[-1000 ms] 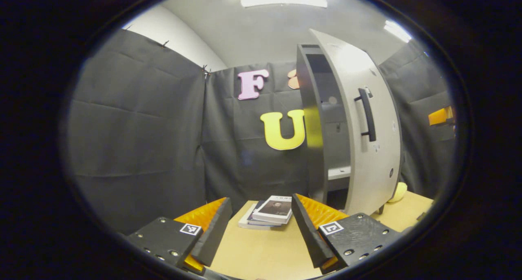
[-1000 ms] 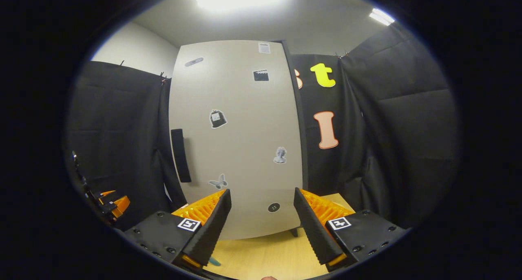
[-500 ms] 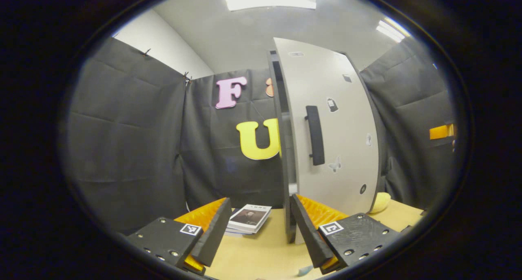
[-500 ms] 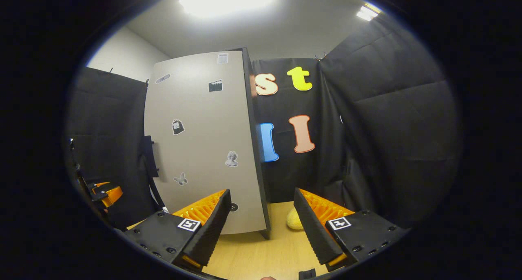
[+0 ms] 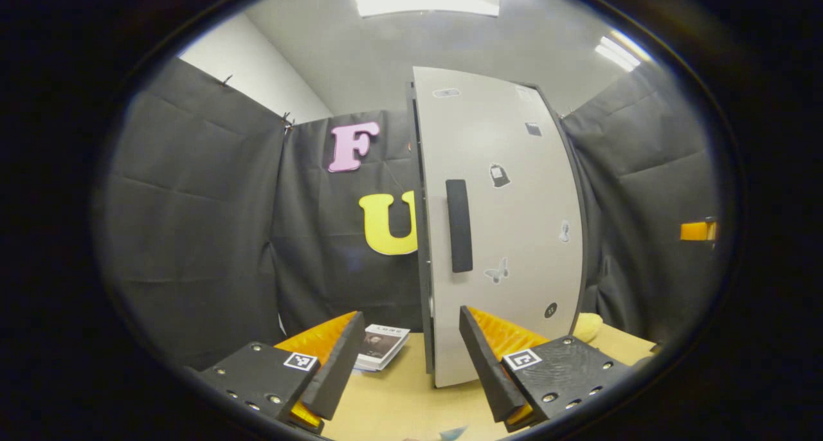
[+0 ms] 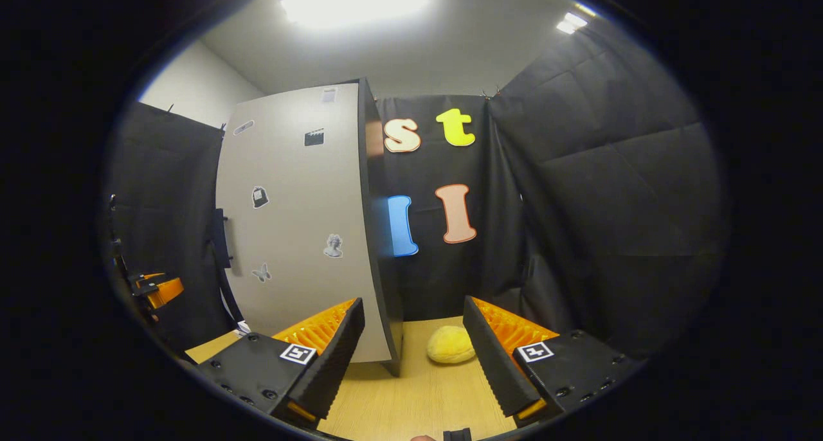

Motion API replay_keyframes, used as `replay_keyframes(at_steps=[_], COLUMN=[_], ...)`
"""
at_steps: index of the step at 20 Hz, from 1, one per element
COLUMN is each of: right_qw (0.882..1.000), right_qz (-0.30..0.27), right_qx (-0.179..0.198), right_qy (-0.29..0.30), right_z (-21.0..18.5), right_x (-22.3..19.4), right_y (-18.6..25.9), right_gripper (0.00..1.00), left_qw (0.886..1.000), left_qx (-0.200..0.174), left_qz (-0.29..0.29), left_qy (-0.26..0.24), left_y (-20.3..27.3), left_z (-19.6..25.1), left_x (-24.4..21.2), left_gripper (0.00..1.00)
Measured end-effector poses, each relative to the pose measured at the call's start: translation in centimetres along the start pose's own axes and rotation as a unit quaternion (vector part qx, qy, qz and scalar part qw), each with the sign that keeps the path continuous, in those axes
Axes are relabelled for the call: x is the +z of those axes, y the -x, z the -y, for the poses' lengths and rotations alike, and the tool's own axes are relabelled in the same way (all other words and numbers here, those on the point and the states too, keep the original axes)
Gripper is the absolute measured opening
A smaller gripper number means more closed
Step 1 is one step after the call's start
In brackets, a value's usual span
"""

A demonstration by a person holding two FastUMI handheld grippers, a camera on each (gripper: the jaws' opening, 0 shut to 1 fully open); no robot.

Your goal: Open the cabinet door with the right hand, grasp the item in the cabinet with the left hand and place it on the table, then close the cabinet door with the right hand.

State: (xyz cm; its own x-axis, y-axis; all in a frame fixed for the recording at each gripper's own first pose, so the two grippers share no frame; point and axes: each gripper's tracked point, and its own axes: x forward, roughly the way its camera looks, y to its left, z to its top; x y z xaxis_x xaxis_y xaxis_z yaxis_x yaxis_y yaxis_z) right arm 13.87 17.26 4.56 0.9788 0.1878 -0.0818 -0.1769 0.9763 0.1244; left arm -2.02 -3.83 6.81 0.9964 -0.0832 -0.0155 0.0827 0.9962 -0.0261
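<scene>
left gripper view, nearest first: the left gripper (image 5: 406, 360) is hovering above the table (image 5: 398, 402) with its fingers (image 5: 334, 367) spread apart and nothing between them. past the left finger, a small stack of books (image 5: 382, 346) is lying flat on the table, well left of the cabinet (image 5: 501, 235). the cabinet is standing upright on the table just beyond the right finger. its door (image 5: 514, 222) is sitting flush against the body, closed, with the dark vertical handle (image 5: 458, 225) facing the camera near the door's left edge. several small stickers (image 5: 499, 175) are showing on the door face. a yellow rounded item (image 5: 588, 326) is peeking out at the cabinet's lower right, resting on the table. at the far right edge, part of the other gripper (image 5: 697, 231) is showing.

right gripper view, nearest first: the right gripper (image 6: 415, 357) is hovering over the table (image 6: 418, 396), fingers (image 6: 495, 364) released and wide apart, gripping nothing. between the fingers and farther back, the yellow rounded item (image 6: 450, 344) is sitting on the table just right of the cabinet's (image 6: 302, 235) dark side edge. the door (image 6: 289, 229) is lying closed, with the handle (image 6: 220, 238) near its far left edge. the left gripper (image 6: 151, 287) is showing at the left margin.
</scene>
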Motion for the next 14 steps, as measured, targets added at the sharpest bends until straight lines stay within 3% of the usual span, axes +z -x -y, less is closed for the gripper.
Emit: replay_keyframes(at_steps=[14], right_qw=[1.000], right_qz=[0.013], right_qx=[0.001], right_qy=[0.013], right_z=[-1.4], right_x=[1.0], right_y=[1.2], right_gripper=[0.97], left_qw=[1.000], left_qx=[0.003], left_qz=[0.014], left_qy=[-0.013], left_y=[0.5], left_z=[-2.0], left_x=[1.0], left_gripper=[0.88])
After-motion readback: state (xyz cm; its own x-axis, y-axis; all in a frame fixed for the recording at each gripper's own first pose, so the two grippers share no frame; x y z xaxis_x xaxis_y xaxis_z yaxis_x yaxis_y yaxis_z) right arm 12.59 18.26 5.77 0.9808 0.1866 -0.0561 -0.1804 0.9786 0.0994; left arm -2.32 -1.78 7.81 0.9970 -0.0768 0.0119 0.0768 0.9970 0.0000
